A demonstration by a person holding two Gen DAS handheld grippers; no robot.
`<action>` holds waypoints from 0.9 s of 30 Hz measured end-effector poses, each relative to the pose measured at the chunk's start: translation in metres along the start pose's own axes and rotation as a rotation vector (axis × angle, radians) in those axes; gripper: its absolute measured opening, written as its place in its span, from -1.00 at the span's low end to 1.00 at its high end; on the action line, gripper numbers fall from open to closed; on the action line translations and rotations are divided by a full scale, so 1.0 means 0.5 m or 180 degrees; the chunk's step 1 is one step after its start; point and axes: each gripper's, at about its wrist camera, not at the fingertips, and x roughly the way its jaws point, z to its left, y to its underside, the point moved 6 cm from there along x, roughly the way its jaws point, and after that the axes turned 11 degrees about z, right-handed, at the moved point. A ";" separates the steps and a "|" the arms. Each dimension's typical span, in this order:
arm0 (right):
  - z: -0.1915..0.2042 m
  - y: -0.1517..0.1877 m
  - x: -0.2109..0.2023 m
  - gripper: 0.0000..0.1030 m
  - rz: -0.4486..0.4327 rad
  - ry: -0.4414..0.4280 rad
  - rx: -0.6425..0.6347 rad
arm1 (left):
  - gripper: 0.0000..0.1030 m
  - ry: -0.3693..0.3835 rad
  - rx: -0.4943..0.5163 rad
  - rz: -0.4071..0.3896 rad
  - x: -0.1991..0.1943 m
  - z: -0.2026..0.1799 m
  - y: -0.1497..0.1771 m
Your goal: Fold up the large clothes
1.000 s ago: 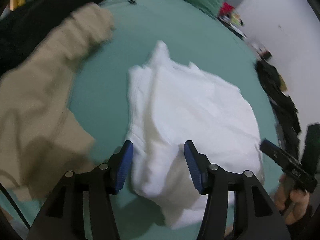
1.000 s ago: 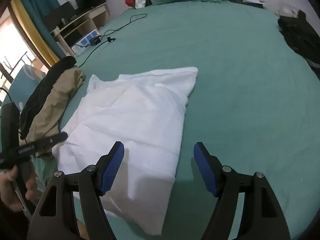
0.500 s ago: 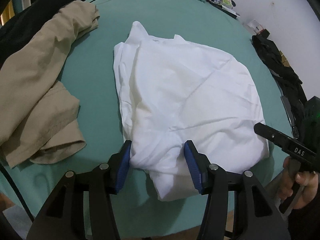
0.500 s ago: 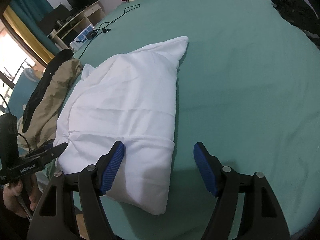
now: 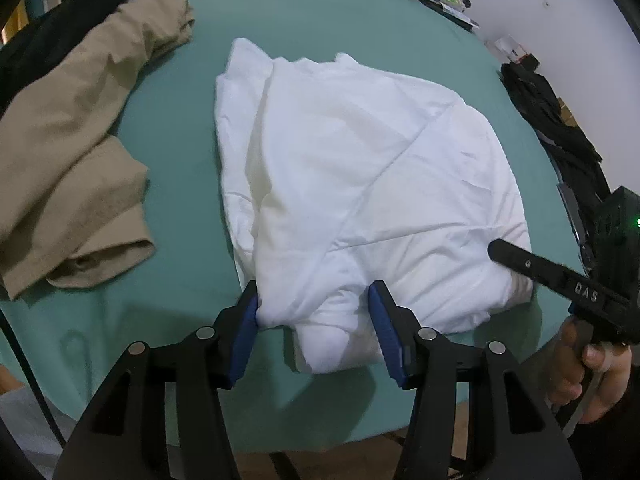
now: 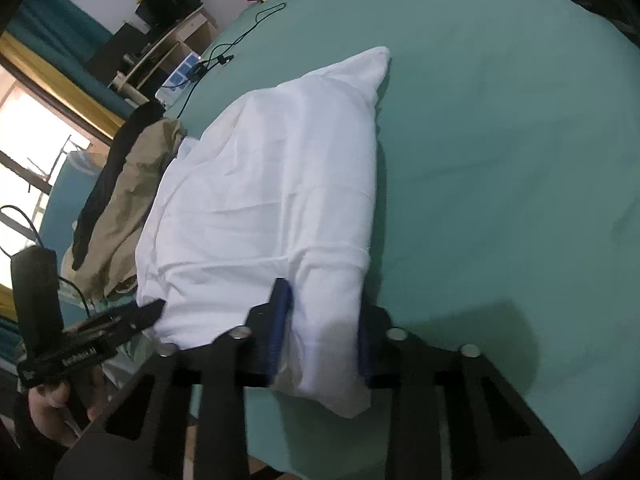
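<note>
Two corners for the next fold: my right gripper (image 6: 320, 320), just closing, pinches the white shirt (image 5: 360, 184); my left gripper (image 5: 312, 320) straddles it, still spread.

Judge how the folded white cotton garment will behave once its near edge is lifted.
The folded white cotton garment will probably sag, since it lies soft and creased on the green bedsheet. Its stacked layers may slide apart. It looks light, bunching easily in the right gripper.

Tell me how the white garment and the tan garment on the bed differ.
The white garment lies in a folded block; the tan garment is a rumpled heap. Both grippers, left and right, sit at the white one's near edge; neither touches the tan one. Both garments rest on the green bed.
</note>
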 end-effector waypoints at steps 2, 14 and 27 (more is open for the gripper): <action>0.000 0.001 -0.012 -0.58 -0.0030 0.0060 -0.0043 | 0.09 0.0026 0.0025 0.0029 0.003 -0.010 0.008; -0.015 0.066 -0.072 -0.62 -0.0013 0.0405 -0.0141 | 0.09 0.0176 0.0241 0.0209 0.001 -0.076 0.068; -0.035 0.120 -0.073 -0.46 -0.0039 0.0512 -0.0081 | 0.09 0.0081 0.0026 -0.0248 -0.065 -0.075 0.040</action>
